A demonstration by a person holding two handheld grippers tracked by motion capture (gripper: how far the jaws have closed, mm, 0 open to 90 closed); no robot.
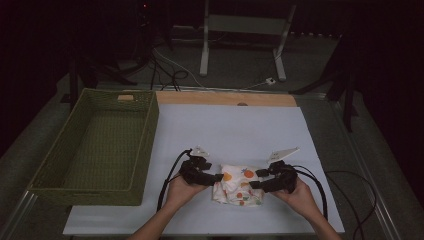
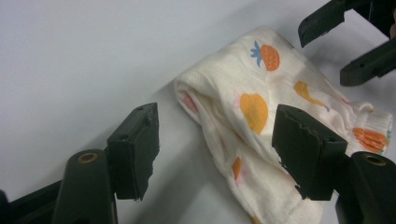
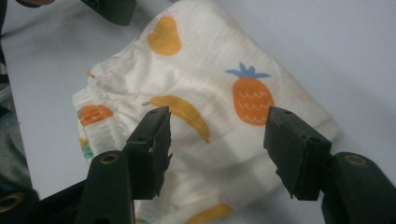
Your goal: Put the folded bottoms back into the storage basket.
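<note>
Holding a gripper in each hand, you have both of them closing in on the folded cloth point(image 1: 237, 186), which lies on the white sheet of the table point(image 1: 235, 130) in the lower middle of the high view, between your two hands. Your left gripper point(image 1: 216, 177) sits at the cloth's left edge and your right gripper point(image 1: 256, 179) at its right edge, so the bundle is flanked from both sides and neither hand is clearly the nearer one.

In the left gripper view your jaws stand wide apart, with nothing clamped between them; the cloth's rolled edge runs through the gap and one jaw overlaps it, though I cannot tell whether it touches. In the right gripper view your jaws are likewise spread wide, hovering over the pineapple and banana prints, with the fabric under the gap and not pinched.

The cloth's long axis in the high view looks to run roughly from upper left to lower right, though the bundle is nearly square, so judge this loosely. The green woven basket point(image 1: 145, 145) stands well apart at the left of the frame, on your left hand's side, and it looks empty. If the cloth is bound there, it lies leftward.
</note>
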